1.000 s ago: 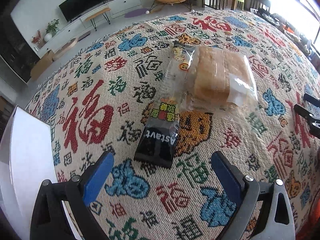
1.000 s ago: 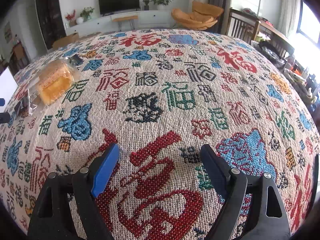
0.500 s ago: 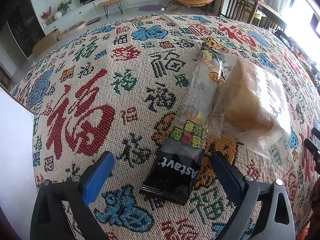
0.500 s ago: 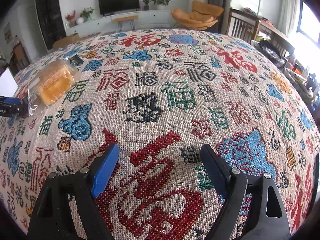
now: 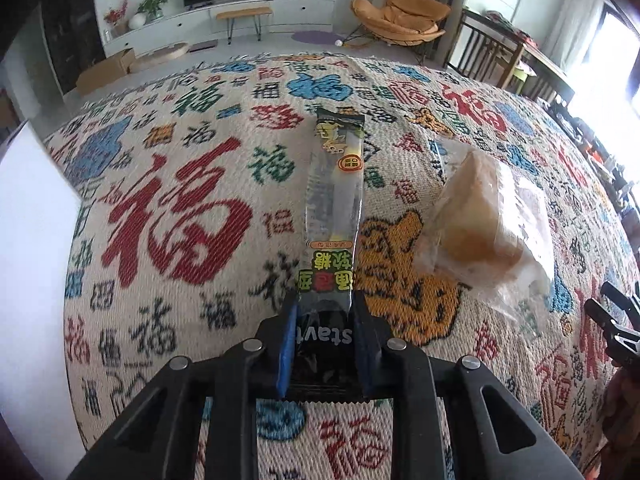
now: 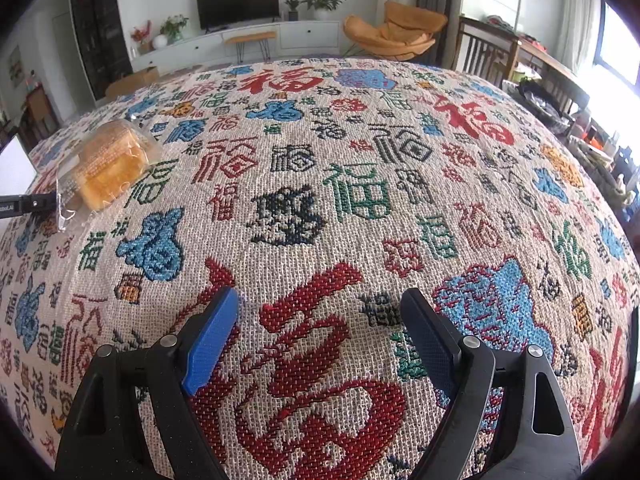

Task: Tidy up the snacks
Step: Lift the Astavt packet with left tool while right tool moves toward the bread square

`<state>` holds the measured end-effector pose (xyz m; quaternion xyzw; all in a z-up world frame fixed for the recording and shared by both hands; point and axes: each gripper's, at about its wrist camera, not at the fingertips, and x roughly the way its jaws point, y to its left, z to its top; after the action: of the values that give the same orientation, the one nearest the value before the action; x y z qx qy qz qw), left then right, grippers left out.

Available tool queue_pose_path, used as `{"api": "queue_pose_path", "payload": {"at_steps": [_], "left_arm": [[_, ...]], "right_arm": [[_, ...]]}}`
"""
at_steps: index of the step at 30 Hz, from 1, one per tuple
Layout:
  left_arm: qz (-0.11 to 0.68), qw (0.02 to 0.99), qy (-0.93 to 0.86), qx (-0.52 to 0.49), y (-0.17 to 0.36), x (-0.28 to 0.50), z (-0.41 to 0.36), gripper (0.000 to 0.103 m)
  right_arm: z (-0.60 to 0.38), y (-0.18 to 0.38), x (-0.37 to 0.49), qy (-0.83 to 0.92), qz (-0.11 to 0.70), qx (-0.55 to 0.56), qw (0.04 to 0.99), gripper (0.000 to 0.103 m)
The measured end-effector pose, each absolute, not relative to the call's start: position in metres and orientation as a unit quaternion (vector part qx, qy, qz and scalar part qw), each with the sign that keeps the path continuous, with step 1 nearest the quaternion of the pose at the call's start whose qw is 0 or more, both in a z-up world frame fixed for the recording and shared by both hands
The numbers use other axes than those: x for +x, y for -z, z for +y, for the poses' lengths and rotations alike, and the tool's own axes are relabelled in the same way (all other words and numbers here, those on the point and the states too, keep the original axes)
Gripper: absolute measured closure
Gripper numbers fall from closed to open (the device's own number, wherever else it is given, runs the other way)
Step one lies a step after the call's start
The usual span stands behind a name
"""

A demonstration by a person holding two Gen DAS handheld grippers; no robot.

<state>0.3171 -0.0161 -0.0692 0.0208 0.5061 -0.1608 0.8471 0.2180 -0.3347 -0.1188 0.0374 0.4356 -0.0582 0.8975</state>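
In the left wrist view, the left gripper [image 5: 324,320] has its blue-padded jaws closed on the near, black end of the long candy packet [image 5: 334,216], which stretches away from the camera over the patterned tablecloth [image 5: 168,216]. Just to the right of the packet, close but apart from it, lies the wrapped bread [image 5: 480,232] in its clear bag. A white box [image 5: 28,264] edges in at the left. In the right wrist view, the right gripper [image 6: 320,336] hangs above the tablecloth with its jaws spread wide and nothing between them; the wrapped bread sits far off at the left.
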Motion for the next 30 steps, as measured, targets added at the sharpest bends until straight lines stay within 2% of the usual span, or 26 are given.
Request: {"api": "queue_pose_path", "payload": {"at_steps": [5, 8, 10, 11, 12, 15, 18, 20, 30], "left_arm": [[0.507, 0.852, 0.11, -0.067, 0.065, 0.249, 0.032, 0.079], [0.509, 0.853, 0.092, -0.066, 0.062, 0.205, 0.044, 0.078], [0.51, 0.854, 0.081, -0.053, 0.063, 0.192, 0.045, 0.056], [0.512, 0.854, 0.078, -0.045, 0.064, 0.19, 0.044, 0.027], [0.508, 0.858, 0.071, -0.034, 0.064, 0.189, 0.042, 0.009], [0.477, 0.877, 0.059, -0.011, 0.063, 0.198, 0.038, 0.008], [0.488, 0.871, 0.049, 0.004, 0.079, 0.22, 0.034, 0.008], [0.47, 0.881, 0.036, 0.032, 0.088, 0.226, 0.029, 0.002], [0.458, 0.888, 0.036, 0.02, 0.092, 0.229, 0.033, 0.0]], "right_arm": [[-0.335, 0.119, 0.218, 0.058, 0.436, 0.037, 0.897, 0.017], [-0.335, 0.119, 0.218, 0.059, 0.436, 0.037, 0.897, 0.017], [-0.335, 0.119, 0.218, 0.059, 0.436, 0.037, 0.897, 0.017], [-0.335, 0.119, 0.218, 0.059, 0.436, 0.037, 0.897, 0.017], [-0.335, 0.119, 0.218, 0.059, 0.436, 0.037, 0.897, 0.017], [-0.335, 0.119, 0.218, 0.059, 0.436, 0.037, 0.897, 0.017], [-0.335, 0.119, 0.218, 0.059, 0.436, 0.037, 0.897, 0.017], [-0.335, 0.119, 0.218, 0.059, 0.436, 0.037, 0.897, 0.017], [-0.334, 0.119, 0.218, 0.059, 0.436, 0.037, 0.897, 0.017]]}}
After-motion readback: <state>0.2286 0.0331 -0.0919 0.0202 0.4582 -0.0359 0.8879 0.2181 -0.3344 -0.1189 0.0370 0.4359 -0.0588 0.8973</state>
